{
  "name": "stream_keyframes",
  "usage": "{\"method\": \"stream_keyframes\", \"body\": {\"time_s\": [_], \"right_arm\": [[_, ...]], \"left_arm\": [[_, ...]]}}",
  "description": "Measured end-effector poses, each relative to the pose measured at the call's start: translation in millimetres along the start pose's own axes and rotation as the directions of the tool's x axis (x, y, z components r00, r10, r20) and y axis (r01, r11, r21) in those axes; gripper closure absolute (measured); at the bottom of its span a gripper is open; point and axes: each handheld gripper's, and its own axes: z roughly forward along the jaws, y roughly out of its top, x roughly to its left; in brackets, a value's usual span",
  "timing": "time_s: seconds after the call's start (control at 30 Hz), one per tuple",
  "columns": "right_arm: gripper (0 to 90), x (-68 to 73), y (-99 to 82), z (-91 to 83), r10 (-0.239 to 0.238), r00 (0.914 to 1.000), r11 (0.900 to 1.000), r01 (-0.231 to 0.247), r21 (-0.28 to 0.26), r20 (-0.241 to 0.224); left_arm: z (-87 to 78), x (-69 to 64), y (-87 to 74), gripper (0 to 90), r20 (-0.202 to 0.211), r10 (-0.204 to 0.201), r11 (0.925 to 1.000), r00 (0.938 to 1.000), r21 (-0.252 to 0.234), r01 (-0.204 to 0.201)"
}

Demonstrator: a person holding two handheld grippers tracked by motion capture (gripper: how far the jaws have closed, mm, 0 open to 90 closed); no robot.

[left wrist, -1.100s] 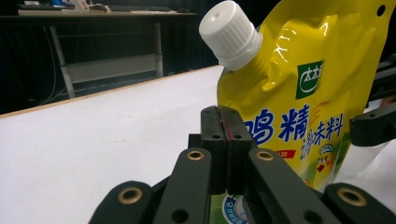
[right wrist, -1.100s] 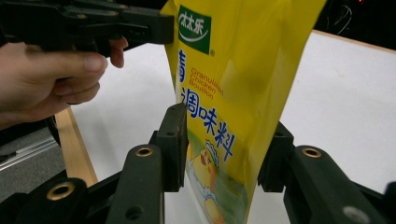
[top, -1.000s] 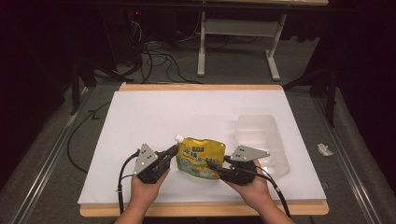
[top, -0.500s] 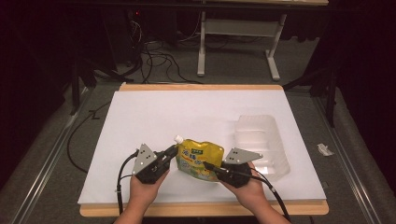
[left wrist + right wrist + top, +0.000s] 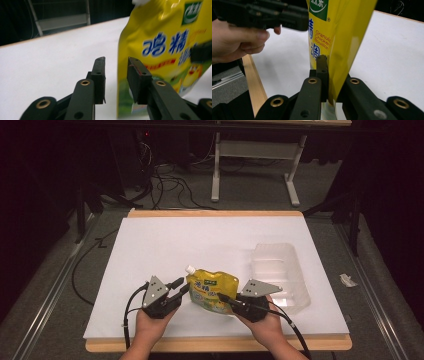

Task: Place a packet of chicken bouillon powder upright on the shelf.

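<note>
A yellow spouted pouch [image 5: 210,287] of chicken bouillon with a white cap [image 5: 190,269] is held up off the white table sheet between my two grippers. My right gripper [image 5: 220,297] is shut on the pouch's lower right edge; in the right gripper view its jaws [image 5: 333,72] pinch the yellow film [image 5: 337,30]. My left gripper [image 5: 182,286] sits at the pouch's left edge. Its jaws have just been opening. In the left gripper view they [image 5: 116,61] stand apart, with the pouch's edge [image 5: 162,37] beside the right-hand jaw and not pressed.
A clear plastic tray [image 5: 280,270] lies on the sheet to the right of the pouch. The white sheet [image 5: 200,240] covers a wooden board whose front edge [image 5: 215,344] runs just under my hands. Cables and a table frame lie on the floor beyond.
The left gripper's jaws have parted at the pouch's left edge. The right gripper's jaws have closed on the pouch's right side. Both hands stayed almost in place.
</note>
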Motion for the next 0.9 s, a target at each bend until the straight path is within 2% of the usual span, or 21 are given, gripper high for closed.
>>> {"method": "stream_keyframes", "body": {"time_s": [0.2, 0.3, 0.47, 0.6, 0.73, 0.83, 0.9], "right_arm": [[89.6, -0.5, 2.0, -4.0, 0.001, 0.9999, 0.9998, -0.001, -0.021, -0.012], [89.7, 0.2, 3.5, -6.3, -0.003, 0.9999, 0.9996, 0.003, -0.028, -0.017], [89.7, -1.5, 7.1, -11.0, -0.016, 0.9998, 0.9991, 0.016, -0.039, -0.014], [89.7, -8.2, 13.8, -17.3, -0.02, 0.9997, 0.9989, 0.02, -0.043, -0.011], [89.7, -11.9, 16.9, -21.8, -0.044, 0.999, 0.9981, 0.044, -0.042, -0.011], [89.8, -15.0, 14.8, -27.3, -0.032, 0.9992, 0.996, 0.029, -0.084, -0.025], [89.9, -17.0, 15.4, -28.4, -0.034, 0.9989, 0.9964, 0.032, -0.078, -0.034]], "left_arm": [[-9.8, 10.8, -3.9, 60.8, -0.038, -0.052, 0.9986, 0.9979, -0.004, 0.052], [-9.5, 13.6, -4.3, 57.0, -0.069, -0.044, 0.999, 0.9967, 0.001, 0.044], [-8.1, 14.3, -4.6, 50.4, -0.071, -0.043, 0.999, 0.9965, 0.006, 0.043], [-6.3, 15.4, -5.0, 43.6, -0.076, -0.042, 0.999, 0.9962, 0.01, 0.043], [-5.5, 16.3, -5.4, 40.9, -0.08, -0.034, 0.9992, 0.9962, 0.016, 0.036], [-5.2, 17.2, -5.7, 39.3, -0.085, -0.032, 0.9992, 0.9959, 0.02, 0.034], [-4.1, 17.4, -5.8, 38.9, -0.084, -0.036, 0.999, 0.9958, 0.024, 0.038]]}}
